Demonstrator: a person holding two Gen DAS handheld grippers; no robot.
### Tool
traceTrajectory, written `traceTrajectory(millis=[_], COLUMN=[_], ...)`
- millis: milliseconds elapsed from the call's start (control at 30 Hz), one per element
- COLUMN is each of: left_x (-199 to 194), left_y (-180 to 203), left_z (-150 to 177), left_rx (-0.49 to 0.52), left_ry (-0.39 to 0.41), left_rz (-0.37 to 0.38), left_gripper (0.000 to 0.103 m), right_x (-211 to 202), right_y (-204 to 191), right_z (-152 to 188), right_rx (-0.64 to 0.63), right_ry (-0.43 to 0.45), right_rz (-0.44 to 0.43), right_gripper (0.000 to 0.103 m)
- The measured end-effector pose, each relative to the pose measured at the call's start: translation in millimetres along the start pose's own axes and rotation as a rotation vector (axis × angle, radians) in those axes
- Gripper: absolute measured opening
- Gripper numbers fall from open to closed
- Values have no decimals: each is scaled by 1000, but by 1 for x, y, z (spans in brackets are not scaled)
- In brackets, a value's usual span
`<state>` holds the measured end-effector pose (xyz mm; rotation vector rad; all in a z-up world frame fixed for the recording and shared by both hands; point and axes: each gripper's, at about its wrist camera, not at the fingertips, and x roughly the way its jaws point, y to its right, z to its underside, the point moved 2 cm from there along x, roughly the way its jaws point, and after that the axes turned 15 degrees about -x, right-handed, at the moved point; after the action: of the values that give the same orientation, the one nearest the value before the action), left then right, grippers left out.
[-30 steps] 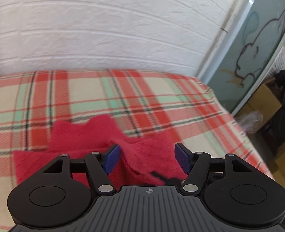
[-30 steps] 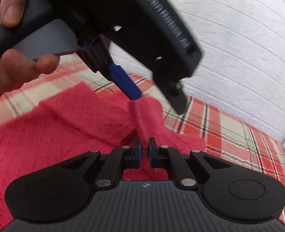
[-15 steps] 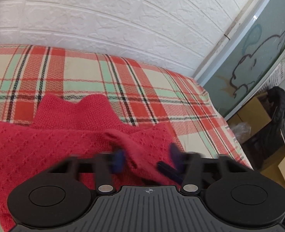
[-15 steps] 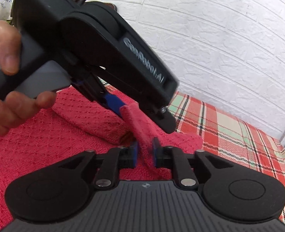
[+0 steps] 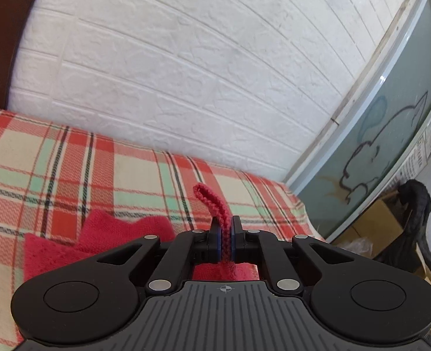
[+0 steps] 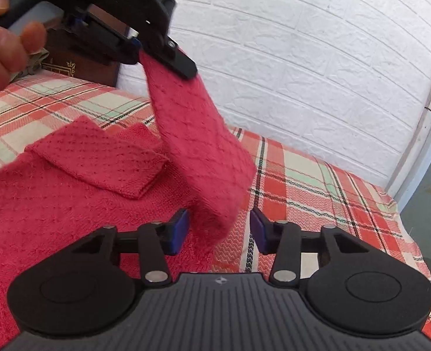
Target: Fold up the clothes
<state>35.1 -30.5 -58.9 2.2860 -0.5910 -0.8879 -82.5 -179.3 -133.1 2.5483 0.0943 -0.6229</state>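
The left gripper has its jaws clamped on a sleeve of the red sweater, which lies on the plaid bed. The right gripper, jaws opening, has the hanging sleeve end between them, unpinched. This looks like sleeve folding; next, carry the sleeve toward 9 o'clock across the body.

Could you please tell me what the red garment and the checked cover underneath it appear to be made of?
The red garment looks like a soft knit, perhaps wool or acrylic: rows of small eyelet holes, a fuzzy matte surface, and a limp strip hanging from the left gripper. The checked cover looks like woven cloth, probably cotton or a blend: a fine zigzag weave shows in its red, cream and green squares, with no shine.
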Motion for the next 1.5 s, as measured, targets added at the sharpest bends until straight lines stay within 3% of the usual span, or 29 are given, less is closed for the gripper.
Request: traceTrajectory(millis=[67, 100, 233, 667, 800, 867, 900, 967, 1000, 1133, 1267, 1367, 1467, 1500], left_x=[-6, -9, -21, -16, -15, -16, -17, -20, -20, -22, -28, -30, -26, -25], left_y=[-4, -7, -26, -88, -96, -102, -104, -107, -108, -108, -110, -111, -110, -109], left_z=[-2, -3, -5, 19, 24, 25, 26, 26, 27, 26, 24, 22, 23, 23], left_rx=[-6, -11, -14, -32, -10, -18, -22, -30, -32, -50, -71, -84, -72, -70], left_ry=[13, 21, 41, -33, -34, -31, -28, -22, -19, -5, 11, 12, 10, 11], left_rz=[-8, -11, -50, -195, -221, -227, -223, -210, -204, -192, -175, -156, -158, -157], left_gripper=[2, 2, 2, 2, 4, 8, 18, 23, 30, 32, 46, 56, 59, 59], right_x=[9, 17, 13, 23, 24, 17, 12, 4, 2, 22, 62, 91, 111, 117], right_y=[-3, -3, -16, -43, -39, -30, -22, -2, 10, 48, 68, 75, 75, 74], right_z=[-3, -4, -16, -13, -10, -8, -8, -9, -10, -23, -22, -11, 2, 7], right_rx=[4, -8, -130, -321, -308, -243, -177, -23, 63, 260, 474, 653, 805, 847], right_ry=[0, -9, 14, -40, -53, -54, -44, -16, 0, 18, -18, -56, -100, -117], right_rz=[-7, -10, 14, -70, -83, -118, -157, -239, -280, -298, -399, -448, -508, -524], right_gripper=[29, 5, 4, 6, 19, 27, 31, 34, 37, 47, 53, 54, 54, 37])
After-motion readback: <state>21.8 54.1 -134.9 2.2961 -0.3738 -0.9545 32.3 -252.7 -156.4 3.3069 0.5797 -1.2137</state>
